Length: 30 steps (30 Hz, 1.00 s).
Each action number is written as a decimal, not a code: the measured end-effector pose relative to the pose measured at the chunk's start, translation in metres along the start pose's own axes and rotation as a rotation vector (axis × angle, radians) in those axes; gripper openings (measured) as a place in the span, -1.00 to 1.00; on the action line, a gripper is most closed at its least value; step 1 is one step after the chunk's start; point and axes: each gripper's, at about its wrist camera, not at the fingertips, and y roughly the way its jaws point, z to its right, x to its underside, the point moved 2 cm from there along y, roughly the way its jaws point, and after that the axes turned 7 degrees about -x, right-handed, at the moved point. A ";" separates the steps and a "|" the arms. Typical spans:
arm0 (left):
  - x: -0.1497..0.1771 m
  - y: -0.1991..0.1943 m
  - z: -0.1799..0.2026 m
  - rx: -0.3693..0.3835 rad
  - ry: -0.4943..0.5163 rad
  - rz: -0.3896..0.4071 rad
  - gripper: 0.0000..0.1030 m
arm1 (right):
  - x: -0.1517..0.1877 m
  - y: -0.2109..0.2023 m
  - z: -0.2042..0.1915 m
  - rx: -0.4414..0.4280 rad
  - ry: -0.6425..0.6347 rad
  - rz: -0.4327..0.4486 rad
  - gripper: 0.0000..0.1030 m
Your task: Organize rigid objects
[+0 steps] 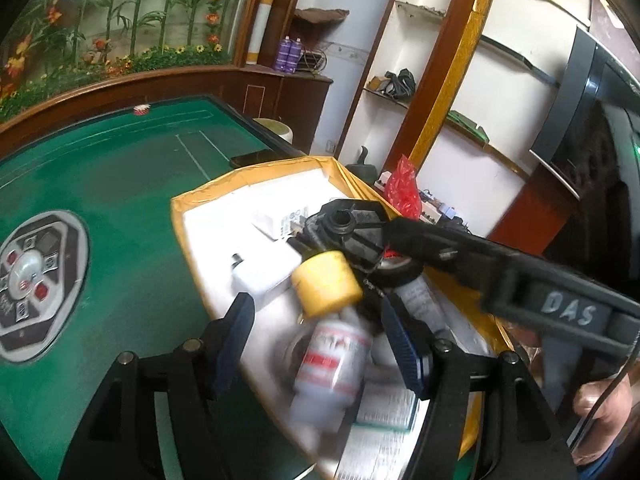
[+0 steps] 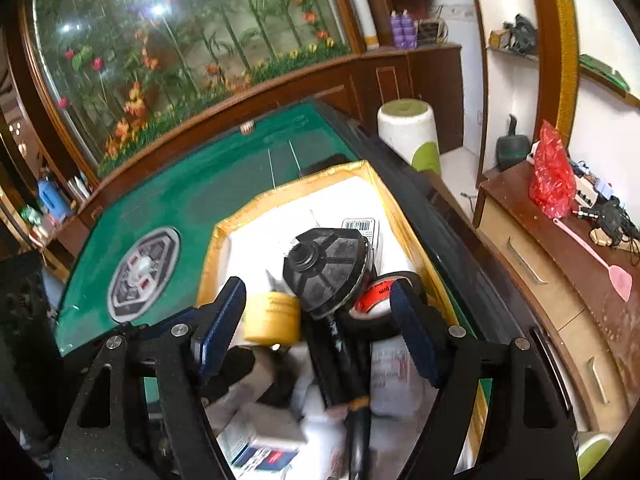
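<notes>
Blue ribbed gripper point(image 1: 320, 336) pads, yellow-capped cylindrical bottle point(image 1: 330, 320)

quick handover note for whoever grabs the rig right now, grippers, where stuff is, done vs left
Left gripper: open, over the yellow-edged box, holding nothing.
Right gripper: open, over the same box, nothing clamped.
In the box: yellow-capped bottle, black round part with its handle, roll of black tape, white cartons.
Done: these things are in the box, piled loosely.
Left: tidy the pile. The small red-and-white item on the green table is still out.
</notes>
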 end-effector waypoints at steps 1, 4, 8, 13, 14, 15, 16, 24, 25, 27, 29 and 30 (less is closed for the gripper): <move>0.002 -0.004 -0.002 -0.005 0.001 0.006 0.30 | 0.003 -0.006 -0.002 0.000 0.002 0.013 0.46; 0.014 -0.025 -0.006 -0.002 0.008 0.032 0.37 | 0.018 -0.021 -0.009 -0.007 0.011 0.038 0.46; 0.035 -0.051 -0.014 -0.021 0.061 0.061 0.50 | 0.041 -0.033 -0.020 -0.017 0.018 0.052 0.46; 0.058 -0.069 -0.031 -0.027 0.096 0.080 0.55 | 0.068 -0.042 -0.049 -0.035 -0.018 0.041 0.46; 0.061 -0.070 -0.036 -0.035 0.096 0.085 0.56 | 0.072 -0.043 -0.057 -0.042 -0.026 0.040 0.47; 0.062 -0.070 -0.040 -0.043 0.095 0.083 0.57 | 0.076 -0.045 -0.061 -0.049 -0.031 0.040 0.46; 0.064 -0.070 -0.044 -0.048 0.093 0.078 0.57 | 0.081 -0.046 -0.069 -0.055 -0.041 0.040 0.47; 0.065 -0.066 -0.048 -0.154 0.136 0.066 0.57 | 0.108 -0.044 -0.098 -0.026 -0.067 0.022 0.47; 0.066 -0.066 -0.045 -0.153 0.148 0.063 0.58 | 0.110 -0.044 -0.098 -0.020 -0.067 0.019 0.47; 0.068 -0.066 -0.044 -0.144 0.152 0.062 0.58 | 0.115 -0.044 -0.099 0.002 -0.073 0.010 0.47; 0.069 -0.068 -0.047 -0.125 0.132 0.055 0.58 | 0.118 -0.046 -0.097 0.019 -0.072 0.010 0.47; 0.069 -0.068 -0.048 -0.129 0.124 0.048 0.58 | 0.119 -0.048 -0.095 0.029 -0.072 0.013 0.47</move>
